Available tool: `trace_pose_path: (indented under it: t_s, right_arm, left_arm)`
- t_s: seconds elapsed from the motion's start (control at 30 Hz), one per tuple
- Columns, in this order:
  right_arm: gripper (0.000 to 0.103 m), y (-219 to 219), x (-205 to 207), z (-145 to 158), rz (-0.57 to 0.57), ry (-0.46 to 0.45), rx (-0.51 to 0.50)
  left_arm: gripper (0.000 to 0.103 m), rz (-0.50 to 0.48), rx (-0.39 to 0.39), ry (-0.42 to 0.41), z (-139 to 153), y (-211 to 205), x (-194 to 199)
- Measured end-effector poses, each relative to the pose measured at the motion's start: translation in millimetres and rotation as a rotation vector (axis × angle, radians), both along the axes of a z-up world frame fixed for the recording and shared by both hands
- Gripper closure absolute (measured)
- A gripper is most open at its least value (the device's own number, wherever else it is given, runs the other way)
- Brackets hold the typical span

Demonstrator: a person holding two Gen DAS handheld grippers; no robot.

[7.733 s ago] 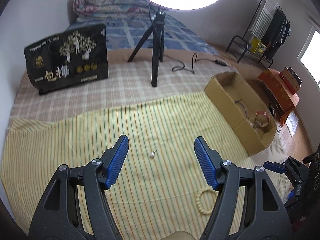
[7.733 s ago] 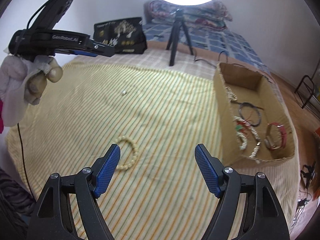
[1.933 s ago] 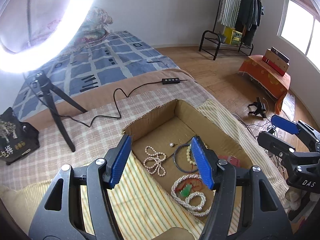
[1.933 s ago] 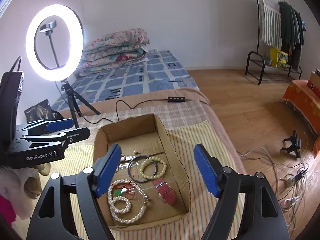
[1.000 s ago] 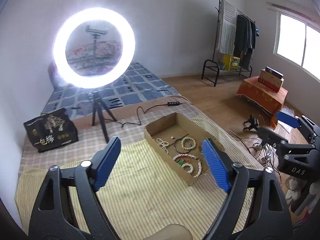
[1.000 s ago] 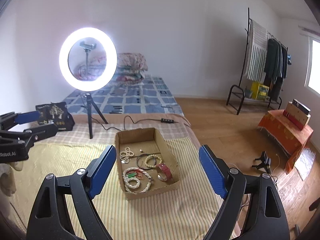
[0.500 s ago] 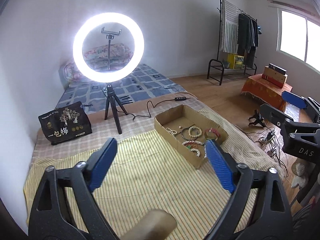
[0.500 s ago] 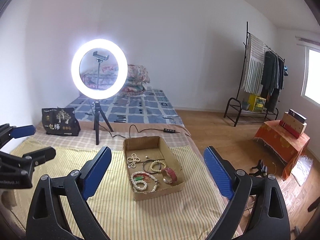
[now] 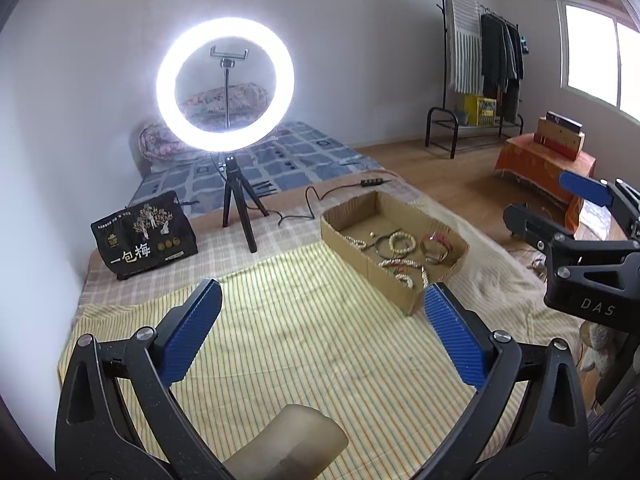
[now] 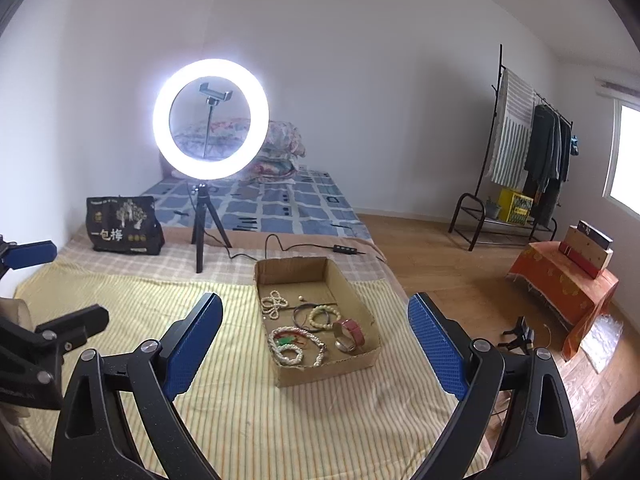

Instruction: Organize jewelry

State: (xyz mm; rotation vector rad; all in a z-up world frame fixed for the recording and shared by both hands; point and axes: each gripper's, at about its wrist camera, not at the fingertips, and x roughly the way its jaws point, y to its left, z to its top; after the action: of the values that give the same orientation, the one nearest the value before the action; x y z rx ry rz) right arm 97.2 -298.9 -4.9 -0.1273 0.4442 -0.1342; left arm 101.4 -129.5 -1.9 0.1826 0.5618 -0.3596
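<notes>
A cardboard box [image 10: 362, 312] lies on the yellow striped cloth [image 10: 224, 400] and holds several bracelets, bead strings [image 10: 276, 304] and a red watch [image 10: 352, 334]. It also shows in the left wrist view [image 9: 352, 245]. My left gripper [image 9: 322, 330] is open and empty, high above the cloth, well back from the box. My right gripper [image 10: 316, 344] is open and empty, also raised and back from the box. Each gripper shows at the edge of the other's view.
A lit ring light on a tripod [image 10: 210, 120] stands behind the cloth, its cable trailing to a power strip [image 10: 348, 249]. A black printed bag [image 10: 122, 224] sits at the back left. A clothes rack [image 10: 532, 152] and an orange-covered table [image 10: 564, 284] stand on the wooden floor to the right.
Both grippers have pulled up and back from the box, so it looks smaller and farther. The loose pearl and bead bracelet seen on the cloth earlier now lie in the box.
</notes>
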Motion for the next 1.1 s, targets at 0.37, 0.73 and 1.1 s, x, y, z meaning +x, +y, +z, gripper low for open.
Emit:
trace_pose_path:
  t_s: [0.37,0.73,1.1]
  right_arm:
    - [0.009,-5.4,1.3,-2.9,-0.019,0.019,0.041]
    - [0.009,-5.2,2.4,-4.3,-0.024,0.029,0.039]
    - [0.009,-3.8,3.5,-5.4,-0.025,0.036,0.038]
  left_arm:
    - [0.0,0.001,0.015,-0.002,-4.1,0.2,0.3]
    - [0.0,-0.002,0.015,-0.004,-2.4,0.5,0.1]
    - [0.0,-0.005,0.015,-0.007,-1.7,-0.8,-1.2]
